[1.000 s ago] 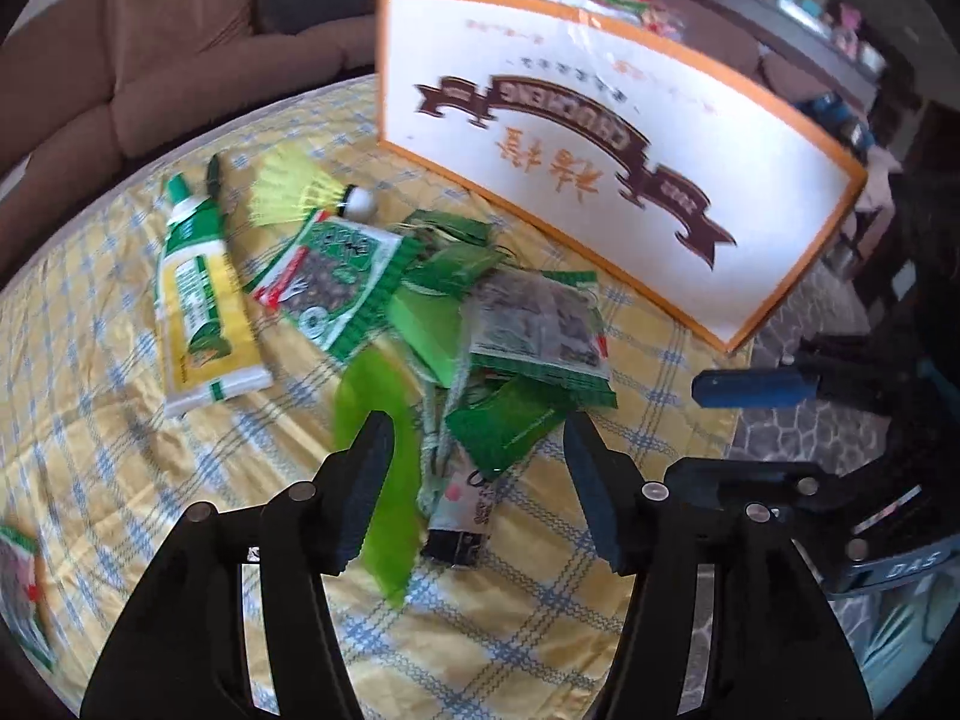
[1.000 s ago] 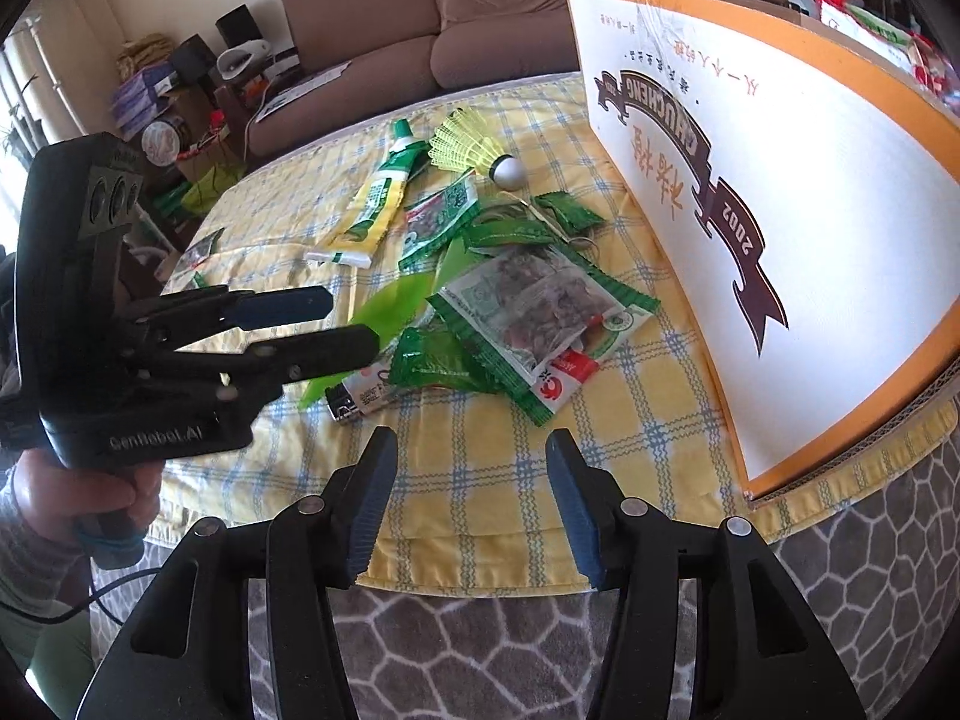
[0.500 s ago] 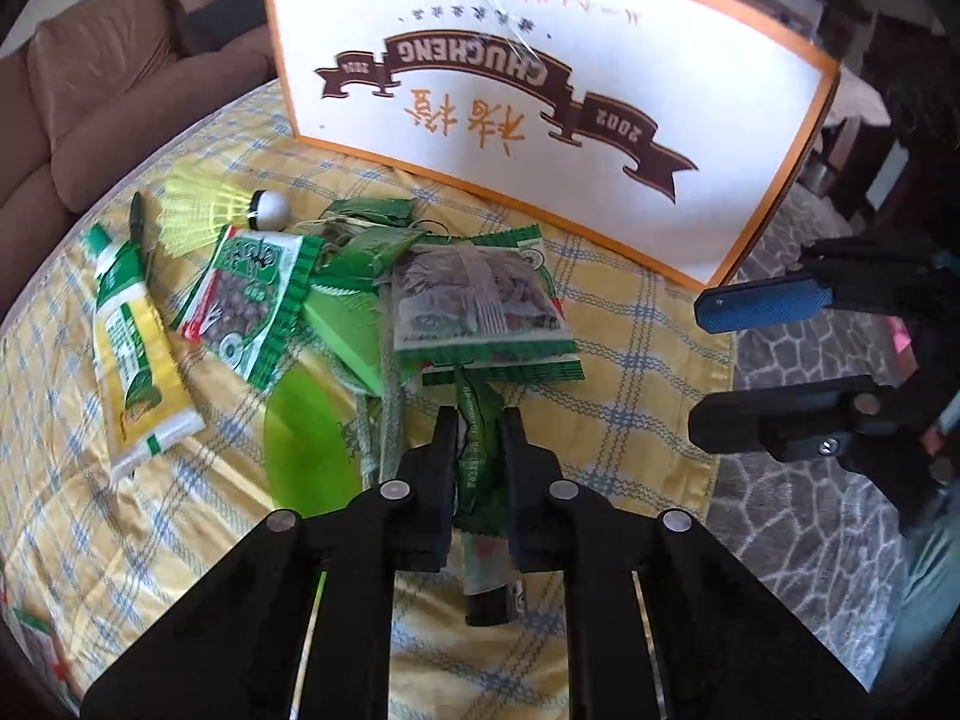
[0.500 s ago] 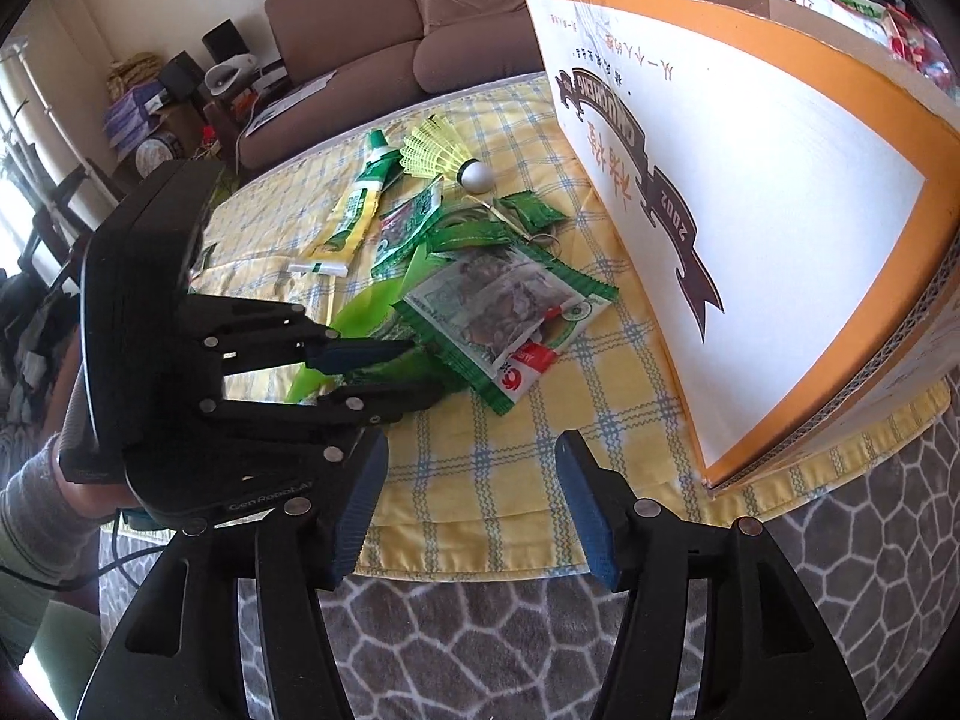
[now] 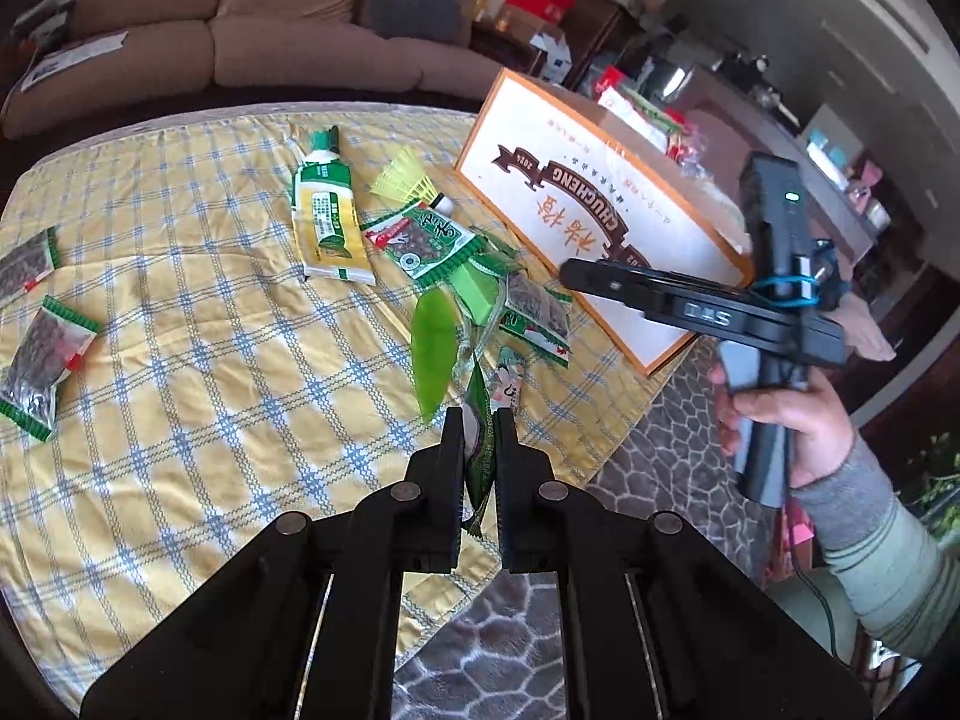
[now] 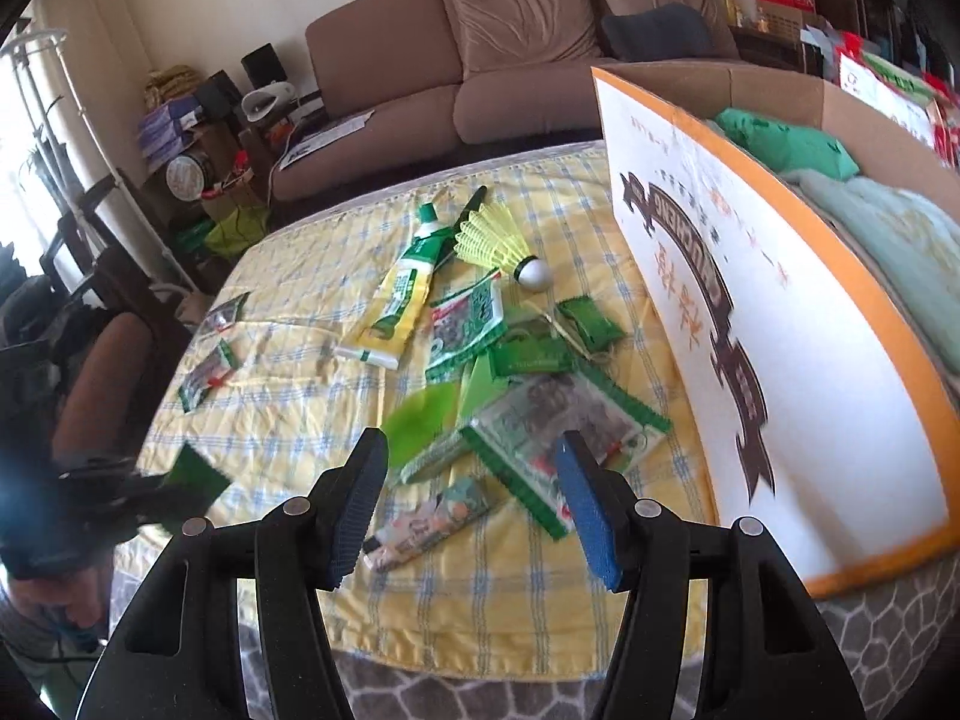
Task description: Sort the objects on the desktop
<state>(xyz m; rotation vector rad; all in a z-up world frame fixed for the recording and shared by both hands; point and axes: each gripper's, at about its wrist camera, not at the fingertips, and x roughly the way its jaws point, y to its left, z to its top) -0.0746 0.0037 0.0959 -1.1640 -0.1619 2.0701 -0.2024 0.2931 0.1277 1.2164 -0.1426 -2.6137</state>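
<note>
Left wrist view first: the left hand-held gripper point(image 5: 479, 423) is clamped tight on a small green packet point(image 5: 478, 450), which sticks up between the black fingers, lifted off the table. Below it the yellow checked tablecloth point(image 5: 180, 360) covers the table, and the main pile sits further back: a bright green leaf-shaped piece point(image 5: 433, 348), a seed packet with green edges point(image 5: 537, 315), another green-and-white snack bag point(image 5: 429, 243), a green-and-yellow tube point(image 5: 327, 222) and a yellow shuttlecock point(image 5: 408, 180). Two more seed packets point(image 5: 42, 360) lie well apart, over on the left side of the cloth. A cardboard box with an orange border point(image 5: 600, 228) stands right beside the pile.

Off to the right, a person's hand point(image 5: 786, 414) in a grey-green sleeve holds the right hand-held gripper point(image 5: 570, 270), which hangs in the air near the box.

Right wrist view: that gripper's jaws point(image 6: 471, 504) sit apart with nothing pinched, blue pads showing. Between them, down on the cloth, lie the big seed packet point(image 6: 564, 420) and a slim patterned packet point(image 6: 432, 519). The box point(image 6: 780, 330) is open on top with green and pale cloth items inside. The left gripper shows up blurry at the left edge, with the green packet point(image 6: 195, 480) in it. A brown sofa point(image 6: 480, 60) sits behind the table.
</note>
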